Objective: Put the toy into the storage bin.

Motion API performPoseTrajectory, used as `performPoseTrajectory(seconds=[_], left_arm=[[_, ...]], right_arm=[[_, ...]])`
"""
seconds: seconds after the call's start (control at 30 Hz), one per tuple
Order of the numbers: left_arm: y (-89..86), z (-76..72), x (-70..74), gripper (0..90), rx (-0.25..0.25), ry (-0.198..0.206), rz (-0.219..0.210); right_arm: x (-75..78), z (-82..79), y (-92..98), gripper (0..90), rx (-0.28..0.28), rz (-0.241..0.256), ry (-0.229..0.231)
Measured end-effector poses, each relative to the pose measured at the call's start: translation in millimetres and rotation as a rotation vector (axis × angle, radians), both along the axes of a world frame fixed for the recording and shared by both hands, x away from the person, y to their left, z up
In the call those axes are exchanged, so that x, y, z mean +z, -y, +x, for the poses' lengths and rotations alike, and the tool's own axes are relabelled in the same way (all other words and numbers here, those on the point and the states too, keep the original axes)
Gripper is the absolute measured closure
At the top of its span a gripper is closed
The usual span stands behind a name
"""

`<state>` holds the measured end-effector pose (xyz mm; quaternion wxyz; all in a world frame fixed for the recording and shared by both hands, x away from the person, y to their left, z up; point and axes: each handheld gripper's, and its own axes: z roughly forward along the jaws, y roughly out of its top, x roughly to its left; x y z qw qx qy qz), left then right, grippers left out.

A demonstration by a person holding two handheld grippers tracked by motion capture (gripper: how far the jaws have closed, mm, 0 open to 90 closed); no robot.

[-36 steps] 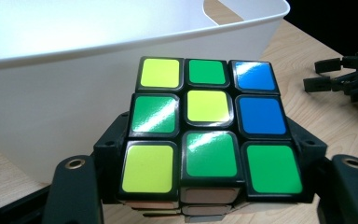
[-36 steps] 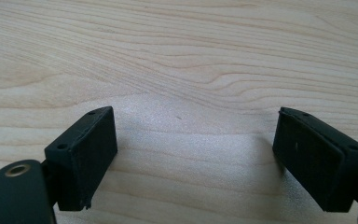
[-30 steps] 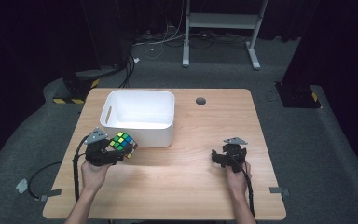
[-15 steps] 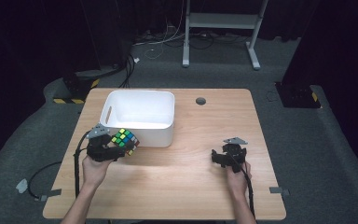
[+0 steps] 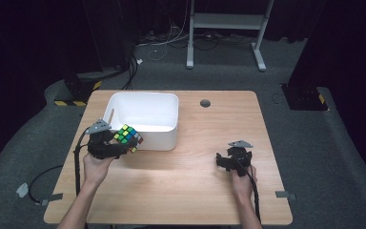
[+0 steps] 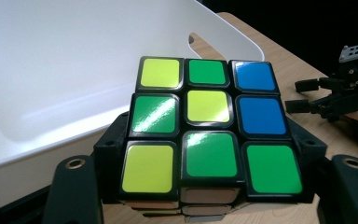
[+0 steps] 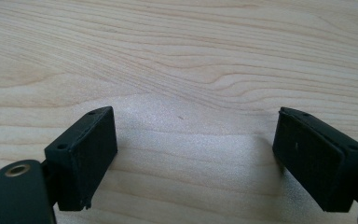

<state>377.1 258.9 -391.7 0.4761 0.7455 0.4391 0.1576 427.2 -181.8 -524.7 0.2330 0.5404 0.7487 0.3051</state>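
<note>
A scrambled puzzle cube (image 5: 128, 137) (image 6: 209, 133) with yellow, green and blue stickers is held off the table by my left gripper (image 5: 124, 145) (image 6: 209, 186), whose jaws are shut on its sides. It hangs at the front left corner of the white bin (image 5: 145, 119) (image 6: 51, 84), just above the rim. My right gripper (image 5: 223, 161) (image 7: 193, 158) rests low over bare wood at the table's right, jaws wide open with nothing between them. That gripper (image 6: 340, 95) also appears far off in the left gripper view.
The wooden table (image 5: 190, 191) has a round cable hole (image 5: 205, 103) at the back. Cables (image 5: 43, 181) trail off the left edge. A metal stand (image 5: 228, 28) sits on the dark floor behind.
My left gripper has lifted the cube and carried it forward toward the bin's rim. The right gripper has stayed put.
</note>
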Motion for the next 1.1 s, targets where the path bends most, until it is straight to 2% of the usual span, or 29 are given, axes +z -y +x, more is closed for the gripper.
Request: performPoseTrajectory(seconds=[0.13, 0.23, 0.33, 0.53, 0.63, 0.7, 1.1], left_arm=[[1.5, 2.6, 6.2, 33.7, -0.015, 0.004, -0.006], [3.9, 4.6, 10.6, 33.7, -0.011, 0.012, 0.016], [4.1, 8.2, 15.1, 33.7, -0.016, 0.014, -0.004], [9.4, 13.7, 20.1, 33.7, -0.031, 0.024, 0.006], [10.8, 16.3, 21.4, 33.7, -0.033, 0.016, -0.001], [11.3, 17.7, 23.2, 33.7, -0.033, 0.019, 0.012], [9.6, 28.6, 36.2, 33.7, -0.005, 0.033, 0.006]], right_arm=[[0.0, 0.0, -0.1, 13.7, 0.001, 0.001, 0.000], [0.0, 0.0, -0.1, 13.7, 0.002, 0.001, 0.000], [0.0, 0.0, -0.2, 13.7, 0.002, 0.001, 0.000], [0.0, 0.0, -0.2, 13.7, 0.002, 0.001, 0.000], [0.0, 0.0, -0.1, 13.7, 0.002, 0.001, 0.000], [0.0, 0.0, -0.1, 13.7, 0.002, 0.001, 0.000], [0.0, -0.1, -0.2, 13.7, 0.004, 0.001, 0.000]])
